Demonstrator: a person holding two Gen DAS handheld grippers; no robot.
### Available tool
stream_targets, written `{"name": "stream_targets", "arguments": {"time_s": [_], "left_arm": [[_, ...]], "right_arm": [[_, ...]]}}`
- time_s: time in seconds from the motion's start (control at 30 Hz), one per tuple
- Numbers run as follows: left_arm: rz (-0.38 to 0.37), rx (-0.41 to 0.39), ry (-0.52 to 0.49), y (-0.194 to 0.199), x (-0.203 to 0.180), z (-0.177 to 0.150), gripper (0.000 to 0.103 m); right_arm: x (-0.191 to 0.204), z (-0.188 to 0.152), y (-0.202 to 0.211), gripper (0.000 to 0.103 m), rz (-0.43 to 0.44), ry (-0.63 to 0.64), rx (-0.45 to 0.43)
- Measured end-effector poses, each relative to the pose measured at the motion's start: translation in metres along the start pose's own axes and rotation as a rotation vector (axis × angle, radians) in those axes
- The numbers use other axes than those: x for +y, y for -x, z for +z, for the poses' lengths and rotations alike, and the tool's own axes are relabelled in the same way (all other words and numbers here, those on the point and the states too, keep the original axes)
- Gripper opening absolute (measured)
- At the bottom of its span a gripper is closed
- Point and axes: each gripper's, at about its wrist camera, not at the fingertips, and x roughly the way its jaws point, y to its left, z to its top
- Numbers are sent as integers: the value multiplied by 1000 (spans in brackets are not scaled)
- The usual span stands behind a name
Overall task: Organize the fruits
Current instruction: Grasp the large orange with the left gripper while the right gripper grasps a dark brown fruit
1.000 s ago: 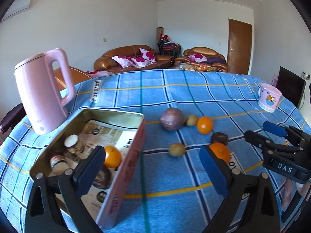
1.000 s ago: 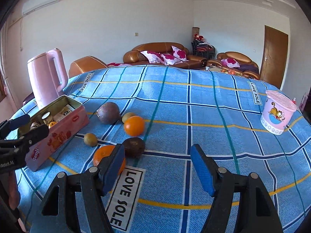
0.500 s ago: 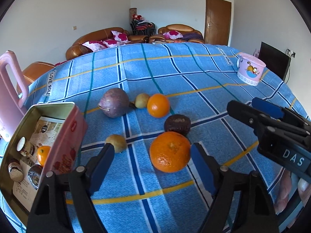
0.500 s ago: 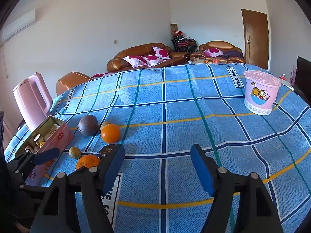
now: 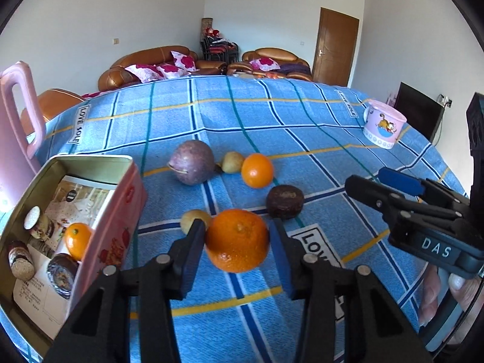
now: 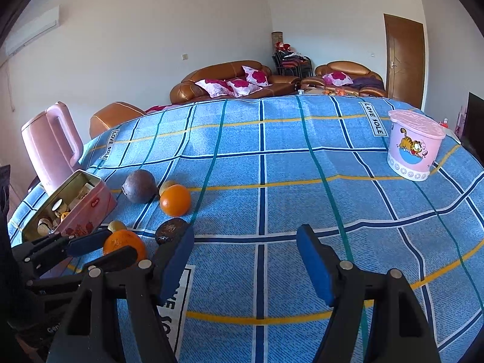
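My left gripper point(image 5: 237, 242) is shut on a large orange point(image 5: 237, 240), its blue pads against both sides. Beyond it lie a small yellow-green fruit point(image 5: 193, 218), a dark brown fruit point(image 5: 285, 201), a second orange point(image 5: 257, 170), a purple fruit point(image 5: 191, 166) and another small yellow-green fruit point(image 5: 232, 162). The pink tin point(image 5: 121, 211) at the left holds a small orange point(image 5: 77, 240) and several wrapped items. My right gripper point(image 6: 245, 254) is open and empty above the cloth; it shows in the left wrist view point(image 5: 390, 187). The held orange shows in the right wrist view point(image 6: 124, 243).
A pink kettle point(image 6: 53, 146) stands behind the tin at the table's left edge. A pink cartoon cup point(image 6: 414, 148) stands at the far right. The blue checked tablecloth point(image 6: 272, 166) covers the table. Sofas and a door lie beyond.
My left gripper swung from over the tin to the large orange, moved in and closed on it. My right gripper shifted a little and stayed open.
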Motion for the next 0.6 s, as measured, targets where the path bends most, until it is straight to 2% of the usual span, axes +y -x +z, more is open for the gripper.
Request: {"name": "stream_targets", "arguments": {"time_s": [0.2,0.33,0.57,0.6], "left_arm": [[88,-69,42,15,18,-3,46],[153,-74,70,14,26,-2,46],[168,-60,125,9,40,0,46],[168,-56,125,8,40,0,46]], "right_arm": [[23,3,-14,72,44,94,40],[40,6,-27,72,71,140,73],[63,7,-47,71,92,221,143],[65,7,-49,67,94,228,154]]}}
